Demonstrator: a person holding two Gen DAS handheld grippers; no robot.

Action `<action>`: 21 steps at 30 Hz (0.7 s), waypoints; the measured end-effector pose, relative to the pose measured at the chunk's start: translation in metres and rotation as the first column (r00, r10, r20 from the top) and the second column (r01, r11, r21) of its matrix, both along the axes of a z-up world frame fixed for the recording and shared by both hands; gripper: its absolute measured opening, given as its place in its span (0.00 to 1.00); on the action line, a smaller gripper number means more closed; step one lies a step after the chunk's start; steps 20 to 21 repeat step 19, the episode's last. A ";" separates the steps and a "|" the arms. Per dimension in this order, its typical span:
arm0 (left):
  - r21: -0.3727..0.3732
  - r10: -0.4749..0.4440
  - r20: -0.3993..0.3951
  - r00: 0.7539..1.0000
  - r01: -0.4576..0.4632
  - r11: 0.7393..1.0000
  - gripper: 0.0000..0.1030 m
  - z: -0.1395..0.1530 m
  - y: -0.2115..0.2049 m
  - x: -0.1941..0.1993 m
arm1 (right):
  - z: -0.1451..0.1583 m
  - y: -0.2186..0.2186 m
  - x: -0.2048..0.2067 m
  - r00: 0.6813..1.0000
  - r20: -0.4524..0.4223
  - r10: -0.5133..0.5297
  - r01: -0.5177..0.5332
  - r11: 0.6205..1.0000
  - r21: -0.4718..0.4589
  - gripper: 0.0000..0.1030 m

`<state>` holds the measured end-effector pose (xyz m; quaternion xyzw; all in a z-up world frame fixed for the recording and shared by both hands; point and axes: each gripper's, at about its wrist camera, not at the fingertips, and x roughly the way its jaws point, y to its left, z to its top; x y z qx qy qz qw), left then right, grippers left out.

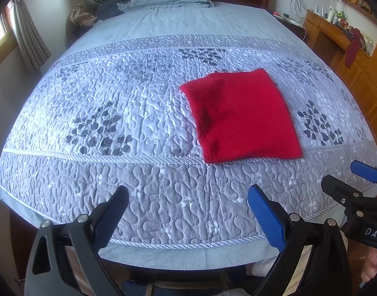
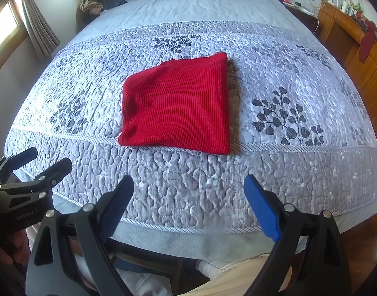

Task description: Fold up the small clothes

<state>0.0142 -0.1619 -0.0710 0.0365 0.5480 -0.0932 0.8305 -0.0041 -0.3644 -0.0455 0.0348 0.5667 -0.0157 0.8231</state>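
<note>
Left wrist view: the left gripper [image 1: 188,202] hangs over the near edge of the bed [image 1: 65,93], jaws spread wide and holding nothing. Ahead and to its right lies the red knit garment [image 1: 240,116], already a flat, roughly square bundle on the quilt, its slightly longer side running near to far. Further right, the right gripper [image 2: 188,192] is equally wide apart and empty; from it the garment sits nearly straight ahead, so this hand looks better lined up. No containers show.

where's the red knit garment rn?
The red knit garment lies folded on the quilted bedspread, right of centre in the left wrist view, ahead of both open grippers.
</note>
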 end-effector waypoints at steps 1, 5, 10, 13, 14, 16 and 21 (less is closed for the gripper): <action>-0.001 -0.002 -0.001 1.000 0.002 1.000 0.94 0.000 0.000 0.000 | 0.000 0.000 0.000 1.000 -0.001 0.000 0.000 1.000 0.000 0.87; 0.009 -0.003 0.006 1.000 0.003 1.000 0.94 0.000 -0.001 -0.001 | -0.001 -0.001 0.000 1.000 -0.004 -0.002 0.002 1.000 0.001 0.87; 0.007 -0.007 0.011 1.000 0.007 1.000 0.94 0.001 -0.002 -0.001 | -0.003 -0.002 0.000 1.000 -0.007 -0.006 0.006 1.000 0.003 0.88; -0.001 -0.007 0.008 1.000 0.007 1.000 0.94 0.002 -0.002 -0.001 | -0.004 -0.003 0.000 1.000 -0.007 -0.008 0.008 1.000 0.006 0.88; -0.004 -0.006 0.007 1.000 0.006 1.000 0.94 0.002 -0.002 -0.001 | -0.005 -0.004 0.000 1.000 -0.007 -0.009 0.009 1.000 0.008 0.88; -0.010 -0.009 0.011 1.000 0.009 1.000 0.94 0.003 -0.003 -0.002 | -0.006 -0.006 -0.001 1.000 -0.006 -0.013 0.014 1.000 0.014 0.88; -0.002 -0.013 0.023 1.000 0.013 1.000 0.94 0.006 -0.005 -0.003 | -0.009 -0.009 -0.001 1.000 -0.009 -0.023 0.023 1.000 0.017 0.88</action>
